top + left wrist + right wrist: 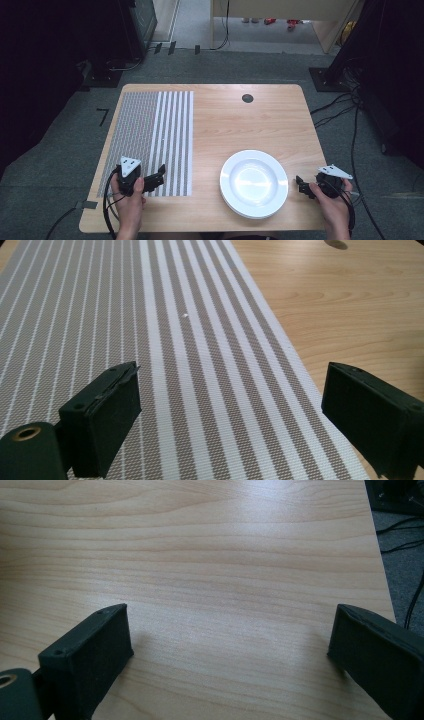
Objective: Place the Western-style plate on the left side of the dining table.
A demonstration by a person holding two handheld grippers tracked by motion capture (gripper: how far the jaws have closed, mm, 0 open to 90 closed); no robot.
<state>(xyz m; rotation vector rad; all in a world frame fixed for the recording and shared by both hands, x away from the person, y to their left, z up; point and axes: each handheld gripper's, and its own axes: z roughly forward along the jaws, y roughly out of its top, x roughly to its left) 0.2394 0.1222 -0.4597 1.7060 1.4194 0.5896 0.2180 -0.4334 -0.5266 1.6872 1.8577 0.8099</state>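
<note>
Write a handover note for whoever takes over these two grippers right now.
Left gripper: open, holding nothing, over the near end of the striped placemat.
Right gripper: open, holding nothing, over bare table just right of the white plate.
Placemat lies flat on the table's left half; plate sits apart from it, near front right.
Done: nothing visibly moved.
Left: probably getting the plate onto the placemat.
</note>
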